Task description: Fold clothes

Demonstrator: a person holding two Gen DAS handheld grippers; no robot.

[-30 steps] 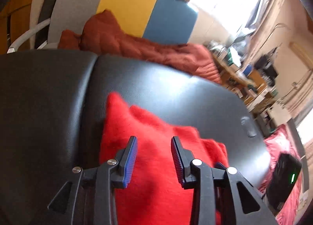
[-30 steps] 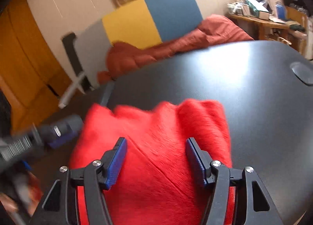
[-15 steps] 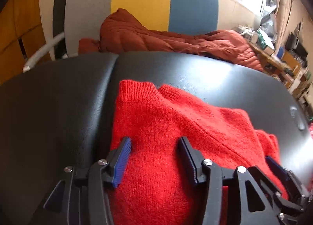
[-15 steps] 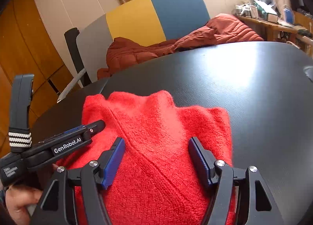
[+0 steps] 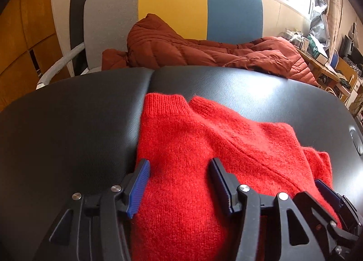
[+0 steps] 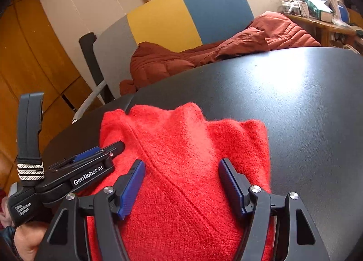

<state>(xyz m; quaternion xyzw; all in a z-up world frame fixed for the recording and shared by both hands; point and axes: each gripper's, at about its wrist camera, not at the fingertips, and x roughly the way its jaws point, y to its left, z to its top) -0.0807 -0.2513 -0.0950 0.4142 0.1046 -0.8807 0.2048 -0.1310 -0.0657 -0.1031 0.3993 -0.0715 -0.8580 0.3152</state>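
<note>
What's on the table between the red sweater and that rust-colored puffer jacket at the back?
Nothing: in the left wrist view, only bare black table separates the red sweater from the rust puffer jacket. The right wrist view shows the same empty strip.

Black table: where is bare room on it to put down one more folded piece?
The black table is bare to the right of the red sweater, up to its far edge by the rust quilted jacket. In the left wrist view, it is also bare left of the sweater. The near middle is crowded: both claws hang over the sweater.
</note>
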